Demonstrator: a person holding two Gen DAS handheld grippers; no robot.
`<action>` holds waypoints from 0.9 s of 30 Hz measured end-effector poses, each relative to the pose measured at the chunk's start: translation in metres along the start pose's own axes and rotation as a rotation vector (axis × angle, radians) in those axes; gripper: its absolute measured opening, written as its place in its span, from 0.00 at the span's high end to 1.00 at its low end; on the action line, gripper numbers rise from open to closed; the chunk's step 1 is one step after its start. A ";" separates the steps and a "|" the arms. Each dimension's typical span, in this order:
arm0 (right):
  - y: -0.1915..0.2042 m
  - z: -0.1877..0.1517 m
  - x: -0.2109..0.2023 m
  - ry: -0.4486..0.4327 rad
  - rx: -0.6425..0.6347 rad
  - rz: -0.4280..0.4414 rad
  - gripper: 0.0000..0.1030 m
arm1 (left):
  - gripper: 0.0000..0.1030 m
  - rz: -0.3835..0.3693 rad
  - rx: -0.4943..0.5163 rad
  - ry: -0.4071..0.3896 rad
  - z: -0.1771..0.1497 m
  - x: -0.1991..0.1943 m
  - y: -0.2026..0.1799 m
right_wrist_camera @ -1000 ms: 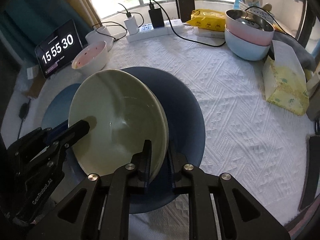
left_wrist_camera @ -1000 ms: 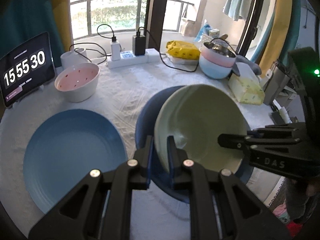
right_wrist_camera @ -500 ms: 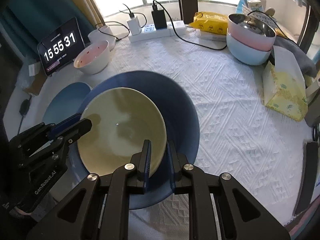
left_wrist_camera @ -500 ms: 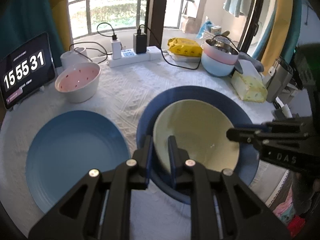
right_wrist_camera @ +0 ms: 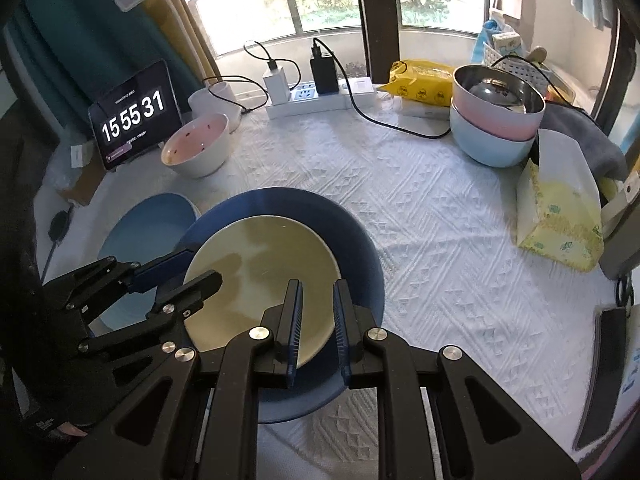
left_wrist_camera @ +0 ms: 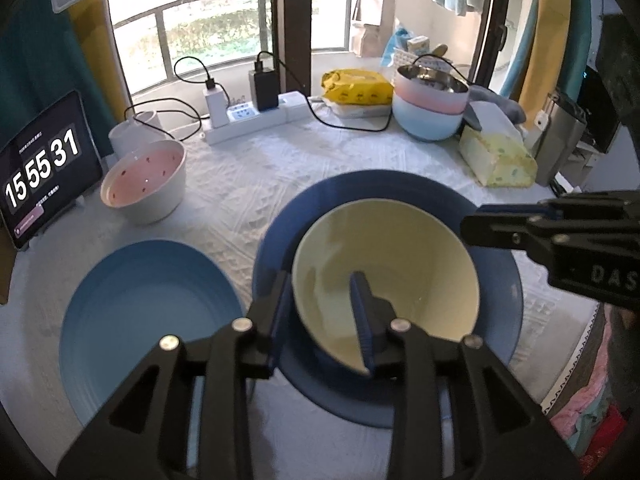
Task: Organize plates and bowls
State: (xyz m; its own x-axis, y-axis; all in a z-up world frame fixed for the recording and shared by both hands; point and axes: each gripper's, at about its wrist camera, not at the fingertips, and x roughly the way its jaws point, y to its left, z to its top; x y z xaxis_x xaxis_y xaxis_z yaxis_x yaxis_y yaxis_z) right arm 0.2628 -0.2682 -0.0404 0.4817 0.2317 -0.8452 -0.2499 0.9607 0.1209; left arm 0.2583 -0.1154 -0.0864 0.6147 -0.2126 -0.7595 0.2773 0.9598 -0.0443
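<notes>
**Yellow plate's down on the dark blue one, time to let go clean**

Yellow plate [left_wrist_camera: 386, 276] sits inside the dark blue plate [left_wrist_camera: 496, 364] mid-desk [right_wrist_camera: 420, 216], a bit off-centre toward the near-left. Left hand-held gripper [left_wrist_camera: 322, 312] is spread wide, straddling the rim w/o pinching. Right hand-held gripper [right_wrist_camera: 316, 320] is parted too, rim between the pads, prob not gripping. IMO best move: back both straight out, no lifting, so the rim doesn't catch & drag. Light blue plate [left_wrist_camera: 148, 320] and pink-lined bowl [left_wrist_camera: 144, 184] not stacked yet.
</notes>
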 end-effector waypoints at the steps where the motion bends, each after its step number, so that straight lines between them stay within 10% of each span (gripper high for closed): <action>1: -0.001 0.001 0.000 -0.001 0.002 0.000 0.84 | 0.69 -0.002 0.001 -0.009 0.001 -0.004 0.001; 27: 0.028 0.034 0.003 -0.031 -0.036 0.025 0.83 | 0.65 0.017 -0.087 -0.134 0.029 -0.044 0.054</action>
State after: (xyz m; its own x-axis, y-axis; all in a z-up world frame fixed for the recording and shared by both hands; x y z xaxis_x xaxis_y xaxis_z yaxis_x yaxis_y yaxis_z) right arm 0.2856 -0.2358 -0.0217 0.5004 0.2608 -0.8256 -0.2921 0.9485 0.1225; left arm 0.2673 -0.0591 -0.0364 0.7135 -0.2134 -0.6673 0.2045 0.9744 -0.0930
